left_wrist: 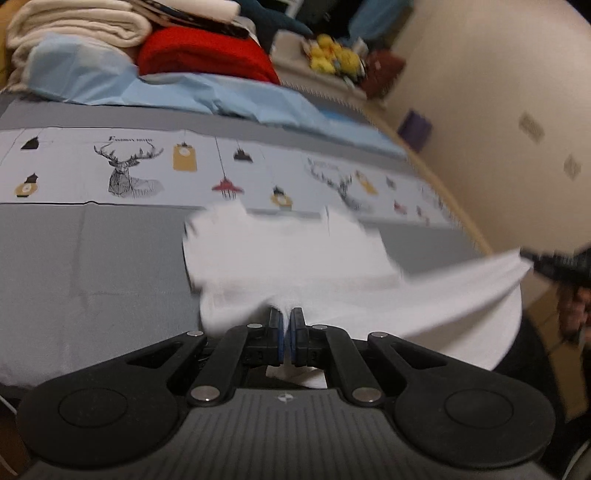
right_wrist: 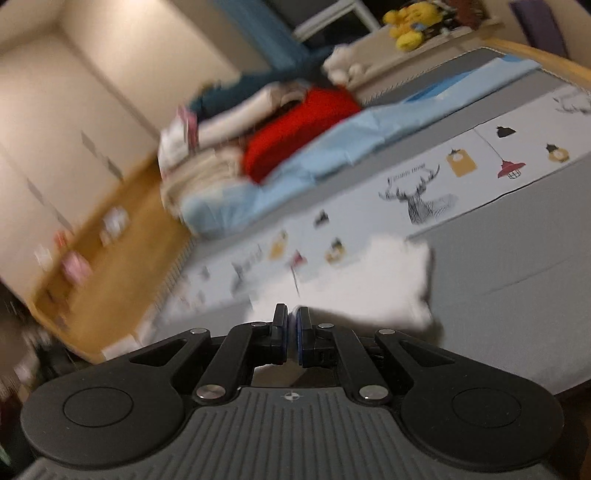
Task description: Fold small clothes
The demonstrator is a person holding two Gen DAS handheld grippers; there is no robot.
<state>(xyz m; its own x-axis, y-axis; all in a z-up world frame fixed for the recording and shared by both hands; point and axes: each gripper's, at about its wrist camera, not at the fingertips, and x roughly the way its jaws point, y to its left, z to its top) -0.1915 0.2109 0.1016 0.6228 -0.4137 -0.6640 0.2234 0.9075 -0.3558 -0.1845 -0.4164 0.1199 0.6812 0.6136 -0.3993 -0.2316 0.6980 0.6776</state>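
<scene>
Jaws of left gripper (left_wrist: 286,319) and right gripper (right_wrist: 291,317) both clenched on near edge of white garment (left_wrist: 295,254), one corner each, its far part on the grey bed (left_wrist: 92,258), likely to carry that edge over for a fold.

The left gripper (left_wrist: 286,314) was matt black plastic, with shiny metal pins at its joints and blue pads inside its fingers; its ribbed grey body looked dull. The right gripper (right_wrist: 292,312) had the same finish. The garment (left_wrist: 295,258) between them was soft white cloth, smooth and unpatterned. The bed (left_wrist: 92,258) wore matt grey fabric, faintly creased, crossed by a pale printed band (left_wrist: 129,170) with flat, unglossy pictures. The blanket (left_wrist: 207,55) was fuzzy red cloth, the towel (left_wrist: 74,26) thick cream cloth, the sheet (left_wrist: 184,92) thin, crinkled light-blue material. The bed frame (right_wrist: 122,221) looked like smooth wood.
</scene>
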